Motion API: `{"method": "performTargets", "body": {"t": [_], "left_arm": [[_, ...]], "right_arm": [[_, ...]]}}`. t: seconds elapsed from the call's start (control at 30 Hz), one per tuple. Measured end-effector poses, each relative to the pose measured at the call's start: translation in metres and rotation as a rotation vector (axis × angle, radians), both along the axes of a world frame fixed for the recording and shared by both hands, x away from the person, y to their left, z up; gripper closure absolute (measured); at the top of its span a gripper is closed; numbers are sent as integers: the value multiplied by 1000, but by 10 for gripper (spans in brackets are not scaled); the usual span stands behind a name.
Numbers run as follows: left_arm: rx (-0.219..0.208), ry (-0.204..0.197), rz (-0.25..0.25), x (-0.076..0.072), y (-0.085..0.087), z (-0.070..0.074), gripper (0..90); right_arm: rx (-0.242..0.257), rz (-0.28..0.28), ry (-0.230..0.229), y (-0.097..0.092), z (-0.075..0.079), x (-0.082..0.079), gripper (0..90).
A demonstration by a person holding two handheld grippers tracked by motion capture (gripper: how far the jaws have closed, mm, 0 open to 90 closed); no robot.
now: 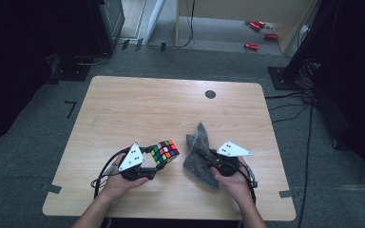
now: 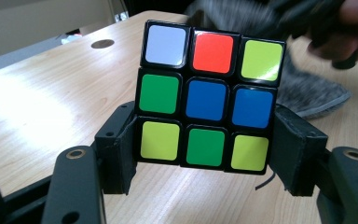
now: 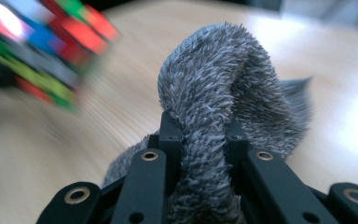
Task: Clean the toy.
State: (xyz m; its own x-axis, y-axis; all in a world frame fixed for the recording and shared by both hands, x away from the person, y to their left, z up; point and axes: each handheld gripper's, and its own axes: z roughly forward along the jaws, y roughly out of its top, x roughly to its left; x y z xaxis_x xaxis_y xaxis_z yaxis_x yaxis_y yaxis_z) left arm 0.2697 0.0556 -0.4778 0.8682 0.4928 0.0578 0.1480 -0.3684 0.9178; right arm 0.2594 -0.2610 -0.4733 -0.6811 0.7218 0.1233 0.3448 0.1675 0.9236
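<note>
A scrambled colour cube (image 1: 165, 152) is held just above the wooden table (image 1: 138, 107), left of centre near the front. My left gripper (image 1: 158, 164) is shut on it, its two black pads pressing the cube's (image 2: 209, 98) lower sides. A grey fuzzy cloth (image 1: 200, 156) lies right of the cube, partly lifted into a fold. My right gripper (image 1: 208, 159) is shut on that fold; in the right gripper view the cloth (image 3: 214, 98) bulges up between the two jaws, which stand close together. The blurred cube (image 3: 37, 46) is at the upper left there.
A small dark round hole (image 1: 210, 94) sits in the table's far right part. Beyond the table are carpet, cables, dark stands at both sides and several red objects (image 1: 259, 33) on the floor. A person's hands hold both grippers at the front edge.
</note>
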Motion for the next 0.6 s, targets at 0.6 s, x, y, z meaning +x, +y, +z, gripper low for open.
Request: {"method": "performTargets", "body": {"t": [0.6], "left_arm": [[26, -5, -33, -8, -15, 2, 350]], "right_arm": [[146, 29, -32, 39, 7, -15, 762]]}}
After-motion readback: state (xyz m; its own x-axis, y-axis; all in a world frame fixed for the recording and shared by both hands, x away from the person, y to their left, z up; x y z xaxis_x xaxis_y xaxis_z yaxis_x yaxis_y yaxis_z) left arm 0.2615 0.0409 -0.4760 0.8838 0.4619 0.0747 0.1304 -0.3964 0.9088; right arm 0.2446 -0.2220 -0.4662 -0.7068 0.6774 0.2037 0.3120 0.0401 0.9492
